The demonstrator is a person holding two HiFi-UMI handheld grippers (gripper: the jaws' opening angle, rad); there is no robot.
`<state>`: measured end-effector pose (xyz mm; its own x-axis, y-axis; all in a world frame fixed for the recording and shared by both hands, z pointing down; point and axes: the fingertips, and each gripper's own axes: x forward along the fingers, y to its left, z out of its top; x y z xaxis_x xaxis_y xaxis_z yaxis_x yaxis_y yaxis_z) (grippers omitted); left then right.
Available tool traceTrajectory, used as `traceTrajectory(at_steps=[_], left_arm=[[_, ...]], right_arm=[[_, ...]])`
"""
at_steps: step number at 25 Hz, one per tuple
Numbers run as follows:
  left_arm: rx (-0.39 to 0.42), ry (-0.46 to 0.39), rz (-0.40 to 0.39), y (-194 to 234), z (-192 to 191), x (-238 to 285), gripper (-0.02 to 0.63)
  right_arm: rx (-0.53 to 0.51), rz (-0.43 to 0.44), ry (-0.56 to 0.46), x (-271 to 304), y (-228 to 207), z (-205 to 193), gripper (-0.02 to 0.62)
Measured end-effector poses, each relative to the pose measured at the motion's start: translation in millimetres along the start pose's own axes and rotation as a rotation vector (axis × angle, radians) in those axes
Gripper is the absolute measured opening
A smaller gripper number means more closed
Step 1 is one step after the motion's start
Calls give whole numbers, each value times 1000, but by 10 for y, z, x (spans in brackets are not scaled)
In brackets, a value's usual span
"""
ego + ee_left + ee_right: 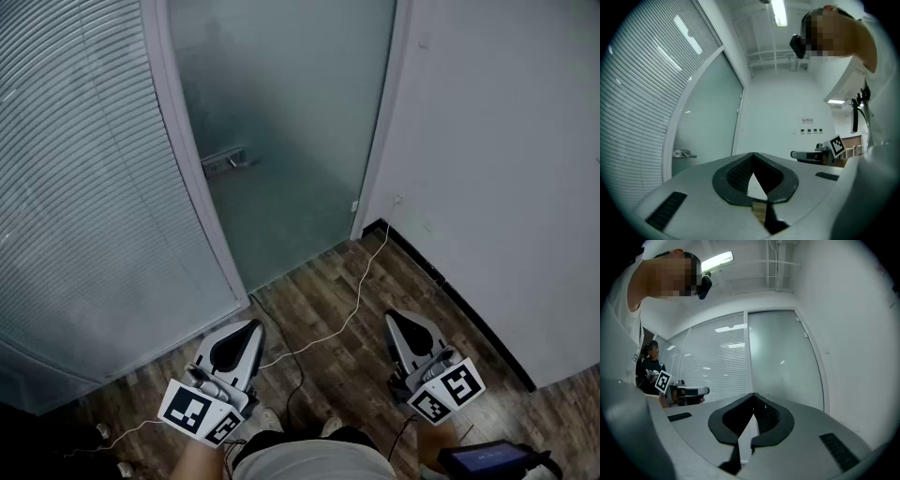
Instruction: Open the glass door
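Note:
The frosted glass door (281, 112) stands closed ahead of me in its grey frame, with a metal handle (225, 159) on its left side. My left gripper (246, 328) and right gripper (398, 322) are held low over the wooden floor, well short of the door, both shut and holding nothing. In the left gripper view the shut jaws of the left gripper (752, 157) point towards the door (708, 117), and the handle (682, 153) shows at the left. The right gripper view has the right gripper (753, 397) shut, facing the door (783, 357).
A glass wall with blinds (84, 187) runs left of the door and a white wall (506, 141) right of it. A white cable (352, 309) trails across the wood floor. A dark screen device (487, 459) hangs at my lower right. Another person (649, 364) stands far left.

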<state>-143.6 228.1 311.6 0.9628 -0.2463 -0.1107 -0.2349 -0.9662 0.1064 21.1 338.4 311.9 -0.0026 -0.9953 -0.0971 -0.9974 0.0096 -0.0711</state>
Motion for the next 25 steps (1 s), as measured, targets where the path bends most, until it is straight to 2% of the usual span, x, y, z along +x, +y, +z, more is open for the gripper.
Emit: traceTrajectory(at_steps=[10, 18, 25], left_arm=[[1, 5, 39, -573, -195, 312, 0], [21, -11, 88, -434, -190, 513, 0], [21, -24, 108, -29, -213, 740, 0]], right_arm=[[28, 25, 5, -428, -581, -54, 0], [21, 91, -4, -213, -703, -95, 0], [4, 129, -6, 282, -807, -167, 0]])
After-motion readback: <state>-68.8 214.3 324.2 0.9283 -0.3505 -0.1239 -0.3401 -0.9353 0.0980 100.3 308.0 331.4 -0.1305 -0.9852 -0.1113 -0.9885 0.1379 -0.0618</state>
